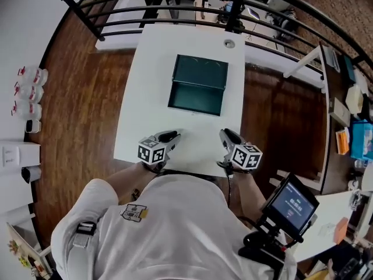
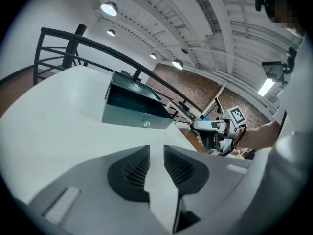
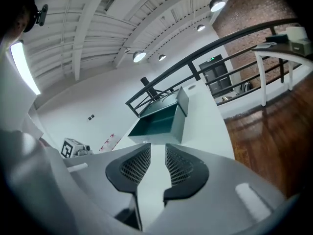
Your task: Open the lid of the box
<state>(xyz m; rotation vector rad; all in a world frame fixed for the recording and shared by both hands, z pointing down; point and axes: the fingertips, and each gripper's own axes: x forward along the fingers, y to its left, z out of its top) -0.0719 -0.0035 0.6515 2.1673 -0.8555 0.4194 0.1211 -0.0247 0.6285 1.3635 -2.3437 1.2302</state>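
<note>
The dark green box [image 1: 196,101] sits near the middle of the white table [image 1: 148,69] with its lid [image 1: 201,70] already swung up and leaning back on the far side, so the empty inside faces the ceiling. A small round lock [image 2: 146,124] shows on the front wall that faces the person. Both grippers are well short of the box, down by the near edge of the table and apart from each other. The left gripper [image 1: 169,136] has its fingers [image 2: 138,166] released, with a narrow gap between them and only bare tabletop showing through it. The right gripper [image 1: 228,136] is the same, its fingers [image 3: 182,166] parted and gripping nothing. Each points roughly toward the box; from the right gripper view the box [image 3: 159,123] lies straight ahead beyond the jaws, with the lid [image 3: 183,101] upright at its far side. A black railing [image 1: 175,7] runs behind the table, and dark wooden floor [image 1: 81,98] spreads on both sides.
</note>
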